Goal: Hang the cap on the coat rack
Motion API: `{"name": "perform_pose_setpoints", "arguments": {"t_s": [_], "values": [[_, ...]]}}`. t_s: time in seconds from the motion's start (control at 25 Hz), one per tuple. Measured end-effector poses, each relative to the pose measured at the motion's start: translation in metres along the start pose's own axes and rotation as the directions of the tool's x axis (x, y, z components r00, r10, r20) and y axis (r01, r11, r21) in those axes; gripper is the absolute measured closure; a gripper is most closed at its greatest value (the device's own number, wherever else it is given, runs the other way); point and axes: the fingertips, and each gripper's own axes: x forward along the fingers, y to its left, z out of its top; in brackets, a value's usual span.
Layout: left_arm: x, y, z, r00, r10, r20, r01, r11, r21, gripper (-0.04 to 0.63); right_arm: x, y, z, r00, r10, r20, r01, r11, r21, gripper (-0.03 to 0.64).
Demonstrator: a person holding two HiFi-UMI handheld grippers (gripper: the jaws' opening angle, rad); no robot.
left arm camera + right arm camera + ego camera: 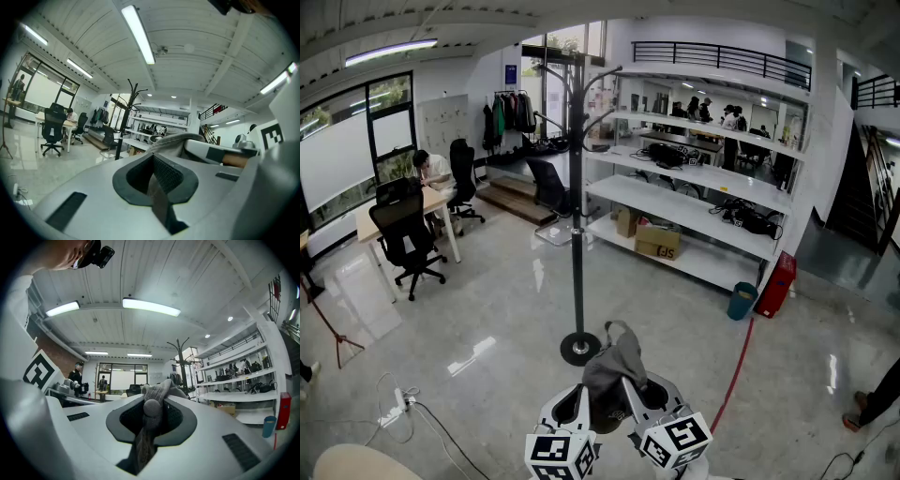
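Note:
A grey cap [614, 368] hangs crumpled between both grippers at the bottom of the head view. My left gripper [577, 405] and right gripper [639, 394] are each shut on a part of its fabric. In the left gripper view a dark strip of the cap [174, 140] is pinched in the left gripper [155, 176]. In the right gripper view the cap [156, 391] bunches up out of the right gripper [149, 416]. The black coat rack [577, 225] stands just ahead on its round base [580, 349], with curved hooks at the top. It also shows as the coat rack [127, 114] and the coat rack [178, 358].
White shelving [705, 178] with boxes and gear runs behind and right of the rack. A desk [394, 211] with a seated person and black office chairs [405, 234] stands at the left. A red cable [735, 370] crosses the floor at the right. A power strip [397, 405] lies at the lower left.

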Motion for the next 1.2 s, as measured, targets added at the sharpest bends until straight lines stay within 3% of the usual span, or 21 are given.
{"name": "perform_pose_setpoints", "arguments": {"t_s": [0.52, 1.2], "values": [[0.010, 0.015, 0.006, 1.000, 0.012, 0.014, -0.012, 1.000, 0.003, 0.595, 0.019, -0.009, 0.000, 1.000, -0.006, -0.012, 0.005, 1.000, -0.016, 0.572], [0.086, 0.039, 0.023, 0.998, 0.049, 0.039, -0.049, 0.999, 0.004, 0.595, 0.096, -0.049, 0.001, 0.997, 0.078, 0.013, -0.077, 0.996, -0.034, 0.572]]}}
